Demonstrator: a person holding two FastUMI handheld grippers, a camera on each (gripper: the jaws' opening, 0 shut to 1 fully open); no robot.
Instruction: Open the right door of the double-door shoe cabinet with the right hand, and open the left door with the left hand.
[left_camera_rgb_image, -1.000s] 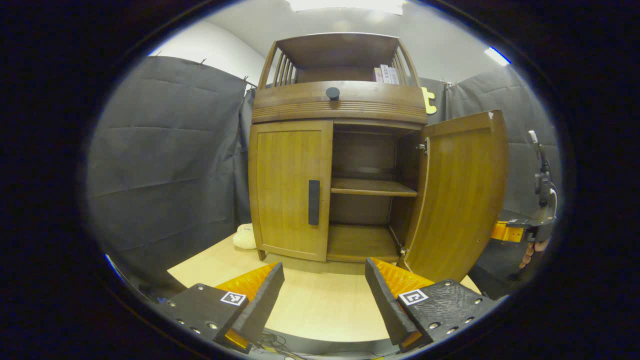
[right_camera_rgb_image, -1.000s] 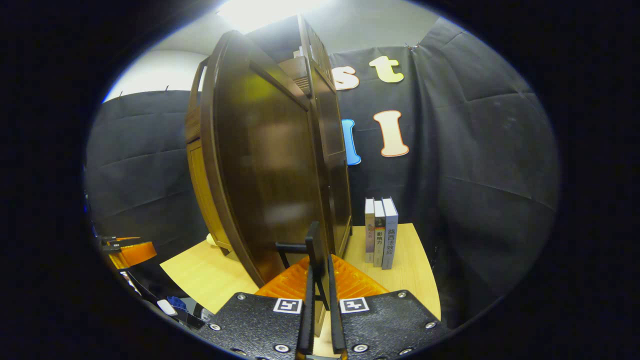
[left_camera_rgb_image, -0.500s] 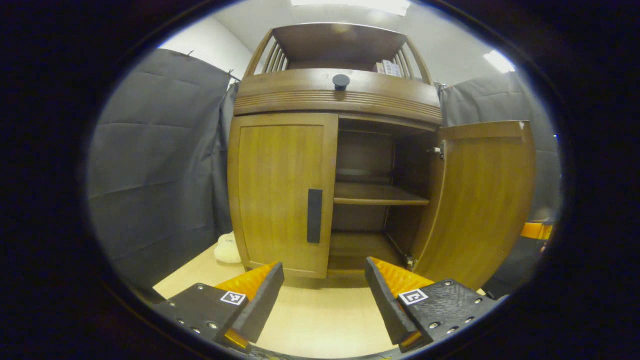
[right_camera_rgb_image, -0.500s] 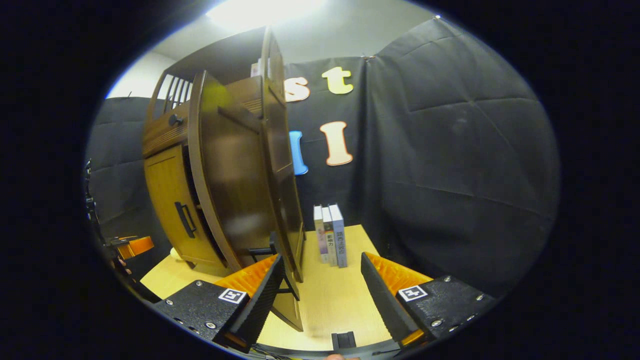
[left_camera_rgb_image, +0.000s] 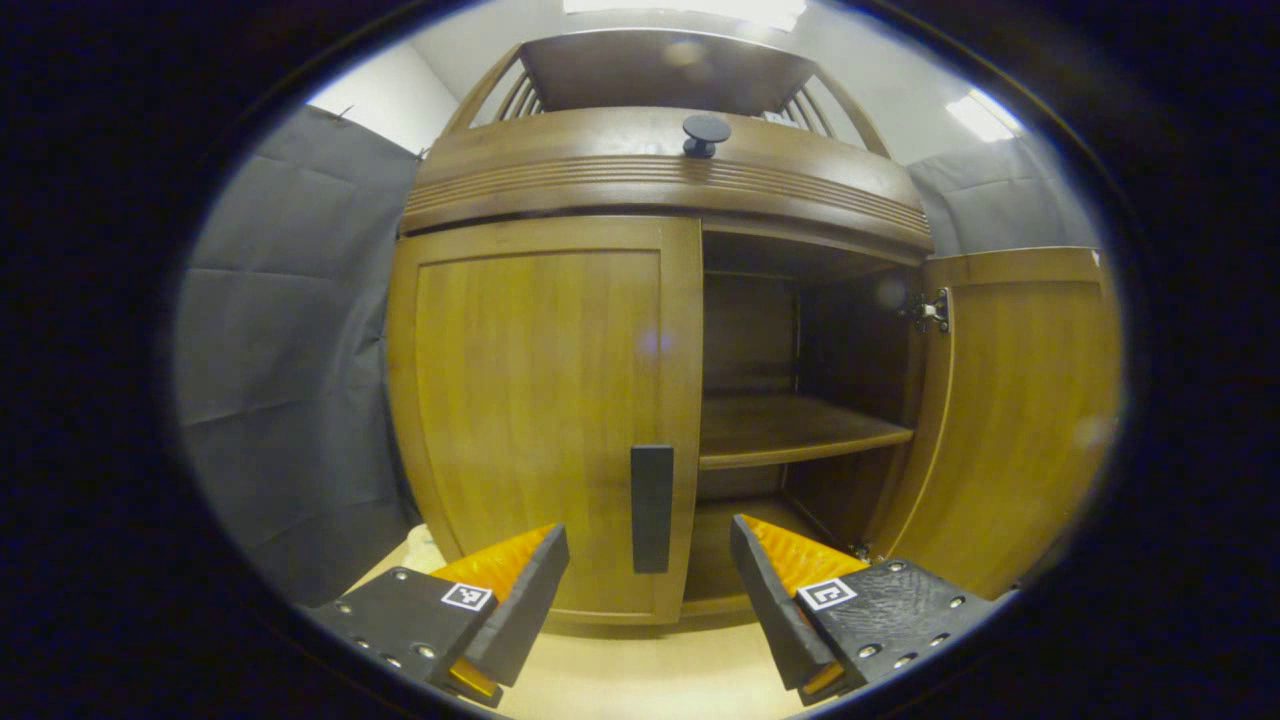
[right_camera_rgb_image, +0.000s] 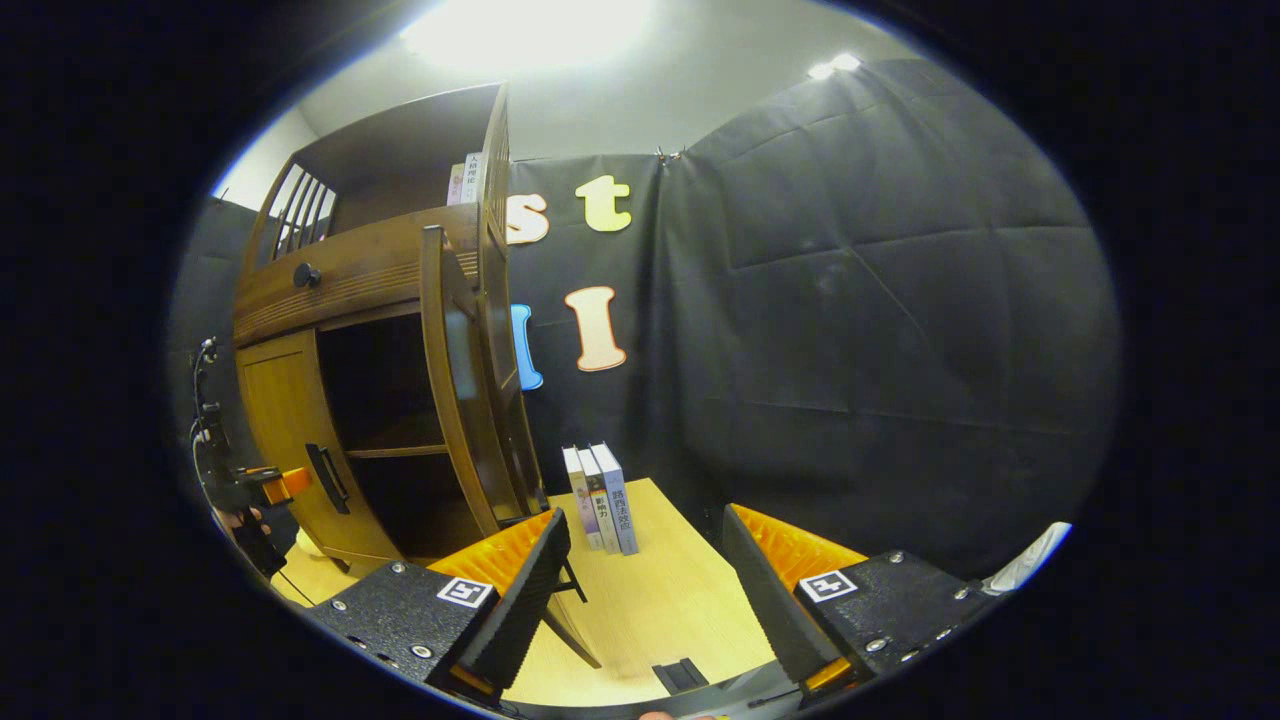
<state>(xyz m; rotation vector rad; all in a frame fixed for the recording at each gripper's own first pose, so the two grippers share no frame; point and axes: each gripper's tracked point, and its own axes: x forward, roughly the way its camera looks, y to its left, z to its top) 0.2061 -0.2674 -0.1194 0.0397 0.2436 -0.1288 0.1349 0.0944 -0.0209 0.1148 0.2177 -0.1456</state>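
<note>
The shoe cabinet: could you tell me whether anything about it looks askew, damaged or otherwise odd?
Nothing stands out. The shoe cabinet stands square; its right door hangs open on its hinge, its left door is shut flush, and the shelf inside sits level and bare.

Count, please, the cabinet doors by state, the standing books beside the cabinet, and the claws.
Open doors: 1, the right door
Closed doors: 1, the left door, with its handle
Books standing on the table: 3
Claws: 2, the left claw and the right claw, both open and holding nothing
Total: 7
</note>
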